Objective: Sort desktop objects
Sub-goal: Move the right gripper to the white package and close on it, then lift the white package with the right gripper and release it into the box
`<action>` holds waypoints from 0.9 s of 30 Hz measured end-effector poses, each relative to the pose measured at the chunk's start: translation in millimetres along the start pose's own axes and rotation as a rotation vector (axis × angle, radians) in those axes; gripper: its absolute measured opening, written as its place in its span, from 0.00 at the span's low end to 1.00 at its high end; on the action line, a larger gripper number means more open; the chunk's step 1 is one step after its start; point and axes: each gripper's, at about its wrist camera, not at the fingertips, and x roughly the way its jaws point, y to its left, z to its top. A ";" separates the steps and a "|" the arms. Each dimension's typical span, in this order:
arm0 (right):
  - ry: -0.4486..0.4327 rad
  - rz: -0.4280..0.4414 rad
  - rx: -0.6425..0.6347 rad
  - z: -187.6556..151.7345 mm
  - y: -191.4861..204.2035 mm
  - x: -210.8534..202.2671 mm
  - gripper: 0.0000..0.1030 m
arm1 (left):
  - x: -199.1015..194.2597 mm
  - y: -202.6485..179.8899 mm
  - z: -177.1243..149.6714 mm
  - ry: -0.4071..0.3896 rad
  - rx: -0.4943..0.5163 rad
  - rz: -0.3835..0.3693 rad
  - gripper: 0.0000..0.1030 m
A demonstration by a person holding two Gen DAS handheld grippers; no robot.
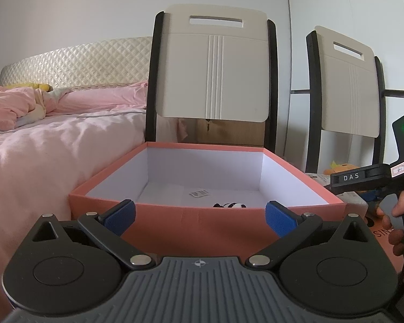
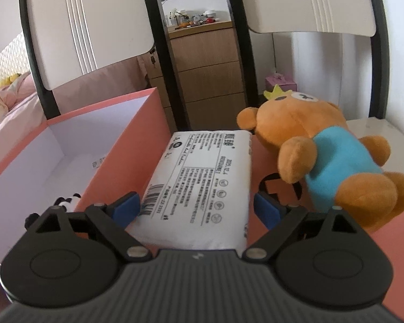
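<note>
Through the left wrist camera, my left gripper (image 1: 200,216) hangs empty with its blue-padded fingers (image 1: 124,215) spread wide, just short of the near wall of the salmon-pink cardboard box with a white lining (image 1: 202,226). I take that box as my landmark. Inside it, close to the near wall, lies one small black-and-white panda toy (image 1: 230,205), and further in, one barcode sticker (image 1: 199,193) on the floor of the box. Beyond the box stand two cream-and-black chair backs (image 1: 212,72), and to its left a bed with pink bedding (image 1: 54,134). To the right of the box I can see my other tool, the right gripper, held in a hand (image 1: 398,215).

Through the right wrist camera, the right gripper (image 2: 196,206) has its fingers (image 2: 126,206) apart, straddling the near end of one white soft-wrapped tissue pack printed with black text (image 2: 202,183), which lies on the salmon surface just right of the box (image 2: 121,150). The left pad looks to be at the pack's edge; the right pad stands a little off. I judge the step in hand to be grasping this pack for the box. To do it well, I would centre the pack between the pads, close gently since the wrap will give, then lift clear of the box wall before moving left. One orange plush bear in a blue shirt with a yellow crown (image 2: 323,150) lies just right of the pack, its ear near the far corner, so I would lift straight up to avoid dragging it. The panda (image 2: 67,202) shows again inside the box.
</note>
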 end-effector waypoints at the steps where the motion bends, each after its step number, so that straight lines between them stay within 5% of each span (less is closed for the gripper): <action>1: -0.001 -0.010 -0.003 -0.1 -1.6 -1.1 0.89 | -0.3 0.0 0.0 -0.001 0.000 -0.001 1.00; 27: 0.012 -0.055 -0.079 -7.9 0.5 3.2 0.91 | -1.0 0.8 2.0 -0.001 -0.004 -0.006 1.00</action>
